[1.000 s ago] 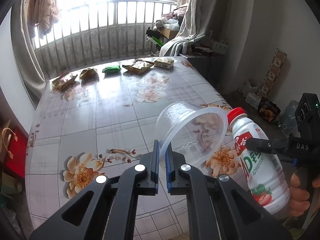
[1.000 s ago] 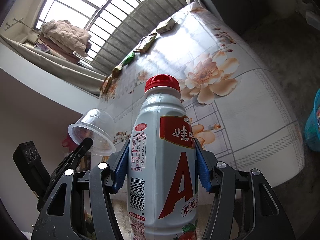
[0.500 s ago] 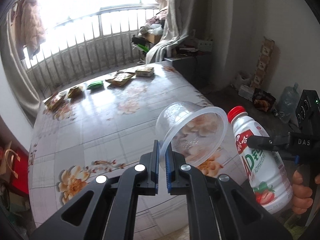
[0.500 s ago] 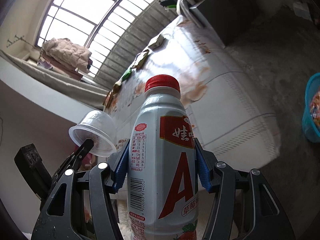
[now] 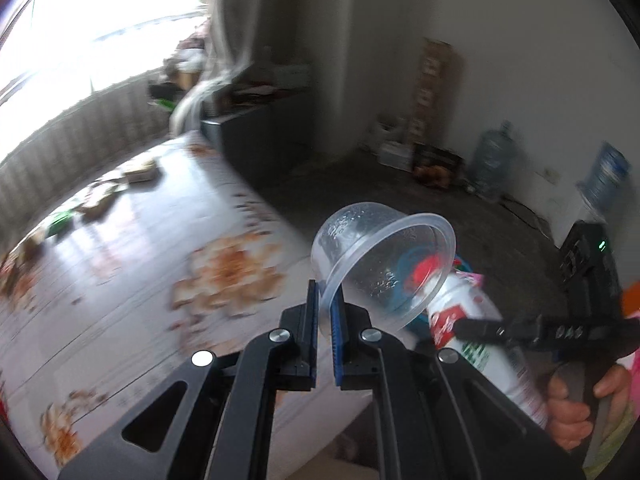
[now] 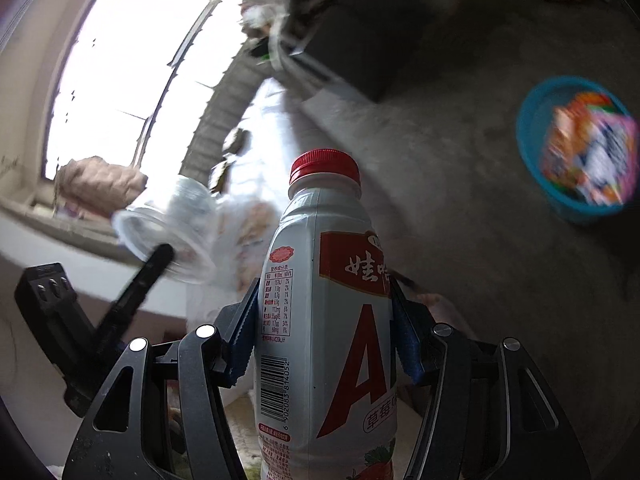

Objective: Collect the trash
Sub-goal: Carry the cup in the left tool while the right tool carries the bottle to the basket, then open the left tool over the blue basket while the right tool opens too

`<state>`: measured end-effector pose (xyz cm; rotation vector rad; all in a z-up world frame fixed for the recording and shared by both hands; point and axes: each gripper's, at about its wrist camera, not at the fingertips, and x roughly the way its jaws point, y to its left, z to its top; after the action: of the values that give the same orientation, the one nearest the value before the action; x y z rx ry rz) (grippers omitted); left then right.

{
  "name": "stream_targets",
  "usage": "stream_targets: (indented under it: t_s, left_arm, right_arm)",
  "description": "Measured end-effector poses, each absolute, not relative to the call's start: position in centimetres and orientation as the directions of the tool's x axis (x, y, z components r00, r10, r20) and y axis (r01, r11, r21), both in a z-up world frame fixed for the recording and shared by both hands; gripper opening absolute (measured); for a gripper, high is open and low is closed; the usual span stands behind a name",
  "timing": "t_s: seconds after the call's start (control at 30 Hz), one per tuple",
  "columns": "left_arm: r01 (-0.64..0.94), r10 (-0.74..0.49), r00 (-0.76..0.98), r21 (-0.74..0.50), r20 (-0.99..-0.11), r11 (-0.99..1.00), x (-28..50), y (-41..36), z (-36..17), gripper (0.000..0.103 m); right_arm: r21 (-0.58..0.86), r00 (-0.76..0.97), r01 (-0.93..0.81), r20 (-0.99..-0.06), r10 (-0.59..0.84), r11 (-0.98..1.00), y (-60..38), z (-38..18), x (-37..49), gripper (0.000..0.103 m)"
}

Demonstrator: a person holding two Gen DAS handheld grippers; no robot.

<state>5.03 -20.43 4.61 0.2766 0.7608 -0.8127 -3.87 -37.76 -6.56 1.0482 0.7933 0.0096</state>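
The left gripper [image 5: 326, 300] pinches the rim of a clear plastic cup [image 5: 384, 264], so the cup hangs tilted, mouth sideways. The right gripper [image 6: 324, 332] is clamped on the body of a white drink bottle [image 6: 324, 320], red cap up, for a sure hold. A blue bin [image 6: 536, 152], already holding wrappers, sits at two o'clock from the bottle, likely their destination. More wrappers [image 5: 136, 168] lie on the flowered table [image 5: 120, 280] at ten o'clock.

Cup [image 5: 376, 264] left of bottle [image 6: 328, 320]; basin [image 6: 532, 160] on floor [image 6: 460, 200] beyond.
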Motion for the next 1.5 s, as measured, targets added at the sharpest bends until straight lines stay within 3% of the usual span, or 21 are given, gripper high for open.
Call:
stream_targets:
  t_s: [0.37, 0.7, 0.77, 0.87, 1.3, 1.5]
  left_arm:
    - [0.809, -0.573, 0.31, -0.106, -0.759, 0.578, 5.7, -27.4, 1.4, 0.005]
    - [0.802, -0.553, 0.261, -0.141, -0.791, 0.581, 7.3, -29.9, -0.7, 0.005]
    - [0.799, -0.547, 0.25, -0.148, -0.799, 0.583, 7.6, -30.5, -1.0, 0.005]
    - [0.8, -0.542, 0.234, -0.157, -0.807, 0.579, 7.9, -31.4, -1.5, 0.005]
    - [0.813, -0.49, 0.002, -0.283, -0.872, 0.508, 8.5, -42.8, -6.6, 0.005]
    - [0.81, -0.406, -0.028, -0.259, -0.913, 0.527, 8.6, -50.2, -10.4, 0.005]
  right_arm:
    - [0.761, 0.715, 0.569, -0.645, 0.269, 0.31, -46.3, -13.5, -8.1, 0.055]
    - [0.655, 0.615, 0.693, -0.755, 0.227, 0.3, -58.3, -21.8, -0.2, 0.06]
    - [0.628, 0.59, 0.729, -0.778, 0.216, 0.272, -59.9, -24.1, 0.9, 0.065]
    - [0.64, 0.603, 0.748, -0.766, 0.224, 0.176, -61.3, -27.1, 0.9, 0.065]
    - [0.736, 0.731, 0.669, -0.677, 0.085, 0.101, -58.0, -24.7, -13.2, 0.066]
    - [0.738, 0.737, 0.675, -0.674, 0.046, 0.002, -57.6, -25.4, -19.9, 0.067]
